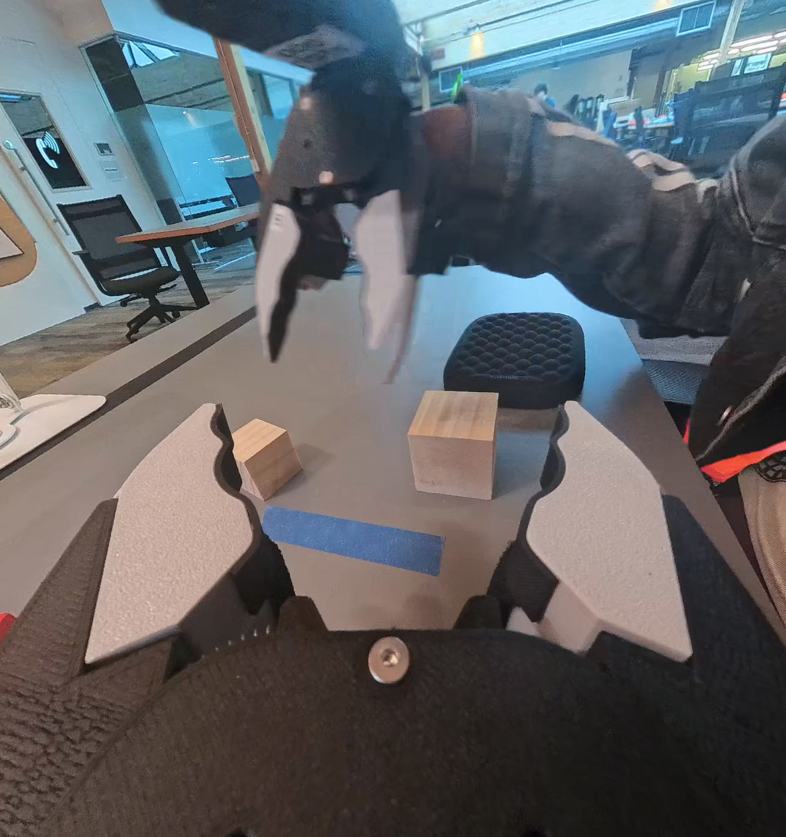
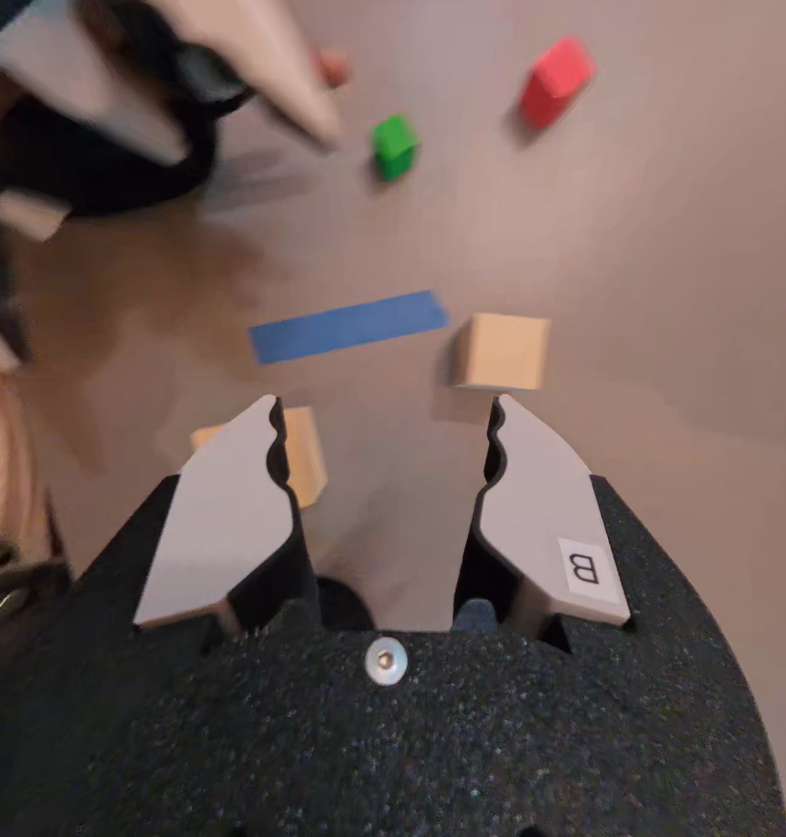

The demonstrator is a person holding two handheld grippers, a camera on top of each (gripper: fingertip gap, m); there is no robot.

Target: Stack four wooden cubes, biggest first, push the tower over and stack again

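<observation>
In the left wrist view, two plain wooden cubes stand on the grey table [image 1: 337, 407]: a small one [image 1: 266, 457] by my left finger, tilted on the table, and a bigger one [image 1: 454, 444] to the right. My left gripper [image 1: 391, 407] is wide open and empty, low over the table, with both cubes between its fingers untouched. My right gripper [image 1: 332, 364] hangs blurred above them, open and empty. In the right wrist view my right gripper [image 2: 387, 401] is open. One cube [image 2: 502, 353] lies beyond its right fingertip, and another [image 2: 307, 453] is partly hidden behind its left finger.
A blue tape strip [image 1: 355, 539] [image 2: 348, 326] lies on the table. A black textured pad [image 1: 513, 358] sits behind the bigger cube. A green block [image 2: 395, 147] and a red block [image 2: 556, 81] lie farther off. A person's dark sleeve [image 1: 563, 204] reaches in from the right.
</observation>
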